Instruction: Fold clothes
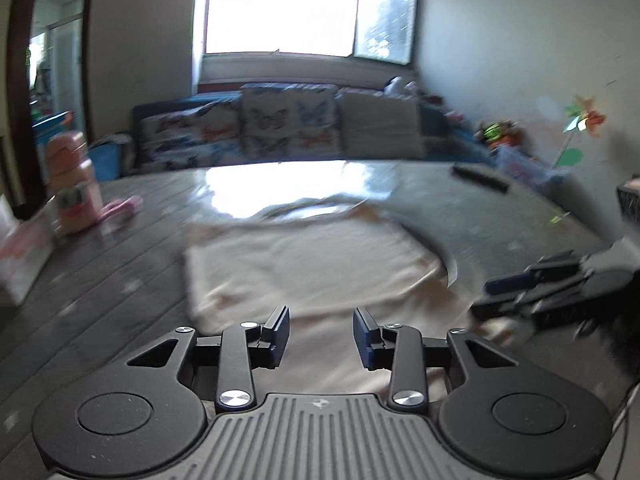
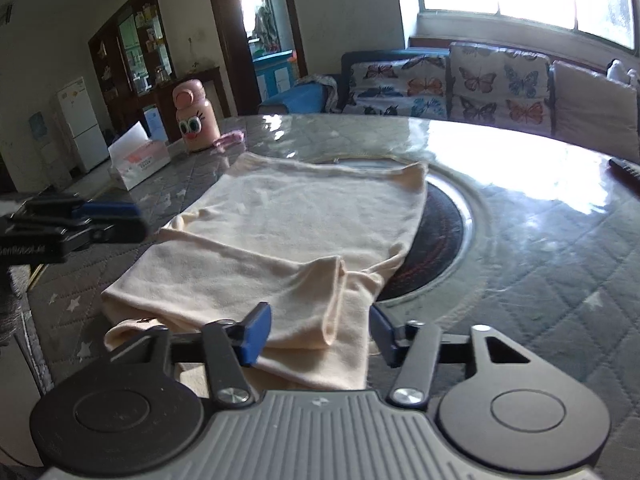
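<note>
- We see a cream garment (image 2: 296, 220) lying flat on the round table (image 2: 540, 248), partly folded, with one sleeve (image 2: 320, 300) turned in over the near part of the body.
- The garment's right edge overlaps the dark round inset (image 2: 436, 236) at the middle of the table; its far edge lies toward the sofa side.
- Our right gripper (image 2: 320, 330) hangs over the near edge of the garment with its jaws spread wide; the blue pads (image 2: 256, 332) stand on either side of the folded sleeve, and we cannot tell whether they touch the cloth.
- Our left gripper (image 1: 321, 338) is likewise spread, nothing between its pads, low above the near part of the same garment (image 1: 312, 264); this view is blurred.
- In the right wrist view the left gripper (image 2: 108, 216) shows at the left side, above the table beside the garment's left edge.
- In the left wrist view the right gripper (image 1: 532, 284) shows at the right, near the garment's near right corner.
- A pink cartoon-faced bottle (image 2: 195, 122) stands upright on the far left of the table, with a white tissue box (image 2: 138, 154) just beside it and a small pink item (image 2: 230, 139) on its other side.
- A dark remote-like bar (image 1: 480, 178) lies on the far right of the table, well apart from the garment.
- Behind the table is a sofa with butterfly cushions (image 2: 496, 84), under a bright window (image 1: 280, 8).
</note>
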Available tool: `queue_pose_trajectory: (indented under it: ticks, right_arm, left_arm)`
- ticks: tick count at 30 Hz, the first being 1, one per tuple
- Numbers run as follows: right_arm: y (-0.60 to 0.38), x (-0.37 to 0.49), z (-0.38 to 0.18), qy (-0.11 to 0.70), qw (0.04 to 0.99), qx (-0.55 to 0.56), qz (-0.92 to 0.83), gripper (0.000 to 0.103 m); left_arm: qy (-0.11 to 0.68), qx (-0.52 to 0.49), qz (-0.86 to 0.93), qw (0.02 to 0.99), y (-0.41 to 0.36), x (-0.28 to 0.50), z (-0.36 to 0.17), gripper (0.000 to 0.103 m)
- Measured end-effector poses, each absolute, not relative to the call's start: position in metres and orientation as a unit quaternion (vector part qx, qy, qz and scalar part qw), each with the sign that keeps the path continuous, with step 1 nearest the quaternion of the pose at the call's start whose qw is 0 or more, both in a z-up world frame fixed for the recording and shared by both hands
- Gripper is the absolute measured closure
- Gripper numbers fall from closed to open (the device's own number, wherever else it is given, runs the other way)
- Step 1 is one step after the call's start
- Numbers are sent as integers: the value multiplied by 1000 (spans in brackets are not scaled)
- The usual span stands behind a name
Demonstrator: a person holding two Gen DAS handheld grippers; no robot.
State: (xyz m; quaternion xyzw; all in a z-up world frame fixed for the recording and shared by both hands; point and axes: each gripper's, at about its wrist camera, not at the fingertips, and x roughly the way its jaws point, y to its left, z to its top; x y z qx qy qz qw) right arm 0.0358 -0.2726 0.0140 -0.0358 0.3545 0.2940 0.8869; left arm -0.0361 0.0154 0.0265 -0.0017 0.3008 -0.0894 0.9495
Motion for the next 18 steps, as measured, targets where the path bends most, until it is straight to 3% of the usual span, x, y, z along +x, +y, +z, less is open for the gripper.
queue_pose_trajectory:
  ticks: [1,7,13,18]
  right_arm:
    - [-270,37,12,357,886,-37,294,59]
    - [-254,46,3,373,879,-43,295,96]
    - [-258,32,21,349,890,-51,290,98]
    - [-258,36,11,368,884,-57,281,91]
  left_arm:
    - [308,-1,-82,948,22,-39,22,66]
    - [339,6,-63,939,37,-52,-2,66]
    - [350,18,-68,934,39,-53,-11,66]
    - [342,23,-65,937,44,-49,-4,66]
